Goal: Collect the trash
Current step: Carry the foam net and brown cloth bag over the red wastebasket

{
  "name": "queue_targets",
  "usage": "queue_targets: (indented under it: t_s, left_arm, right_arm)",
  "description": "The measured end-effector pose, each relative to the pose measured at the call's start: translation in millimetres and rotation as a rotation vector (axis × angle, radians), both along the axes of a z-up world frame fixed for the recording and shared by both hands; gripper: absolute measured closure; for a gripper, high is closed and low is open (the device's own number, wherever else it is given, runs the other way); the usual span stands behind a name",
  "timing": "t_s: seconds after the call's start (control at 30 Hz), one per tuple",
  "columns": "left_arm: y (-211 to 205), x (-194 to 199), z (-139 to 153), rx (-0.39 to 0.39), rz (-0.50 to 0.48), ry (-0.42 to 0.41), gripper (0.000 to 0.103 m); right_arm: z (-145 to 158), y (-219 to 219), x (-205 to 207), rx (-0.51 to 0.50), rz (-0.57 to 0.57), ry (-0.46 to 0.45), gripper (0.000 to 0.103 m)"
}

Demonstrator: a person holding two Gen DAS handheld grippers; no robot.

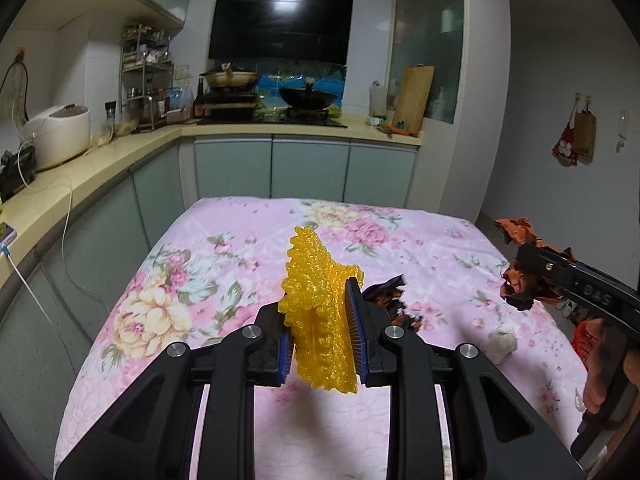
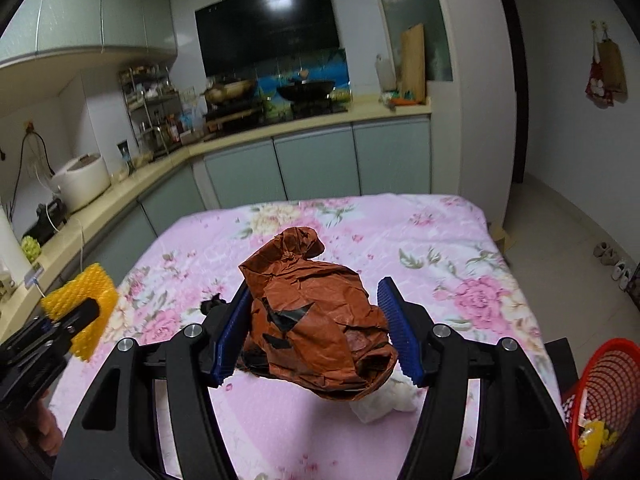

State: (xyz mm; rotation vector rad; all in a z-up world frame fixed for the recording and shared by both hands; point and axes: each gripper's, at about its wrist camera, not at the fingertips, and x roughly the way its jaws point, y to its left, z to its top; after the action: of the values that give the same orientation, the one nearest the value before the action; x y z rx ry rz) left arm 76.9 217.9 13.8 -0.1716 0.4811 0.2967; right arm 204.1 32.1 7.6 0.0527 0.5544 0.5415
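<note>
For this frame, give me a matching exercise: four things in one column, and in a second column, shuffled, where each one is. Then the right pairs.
Things:
1. yellow foam net
2. crumpled brown paper
3. white wad
4. red basket

Places:
A. lying loose on the floral cloth
B. between the pads of the right claw
C. beside the table, low on the right
D. pinched in the left claw

Pairs: 1-D, 2-B, 3-A, 4-C

Bare tablecloth (image 2: 420, 232) beyond white wad (image 2: 380, 406)
</note>
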Motion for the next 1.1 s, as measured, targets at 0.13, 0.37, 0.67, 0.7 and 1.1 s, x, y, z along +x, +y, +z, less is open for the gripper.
queue_targets:
  t_s: [0.13, 0.37, 0.67, 0.7, 1.1]
  left_arm:
    - [-14, 2, 9, 0.014, -0.018, -0.009, 0.081]
    - [-41, 9, 25, 0.049, -0.065, -0.029, 0.081]
    - [-80, 15, 48, 0.088, -0.136, -0.072, 0.081]
    - [-84, 16, 50, 0.091, -0.143, -0.075, 0.081]
    - [-133, 24, 60, 0.109, -0.254, -0.098, 0.081]
  right_arm:
    - [10, -17, -15, 0.019, -0.011, -0.026, 0.043]
    - [20, -41, -29, 0.050, -0.034, -0.039, 0.043]
    - [34, -74, -42, 0.088, -0.076, -0.074, 0.043]
    - [35, -77, -43, 0.090, -0.082, -0.078, 0.043]
    - [48, -121, -53, 0.089, -0.186, -0.118, 0.043]
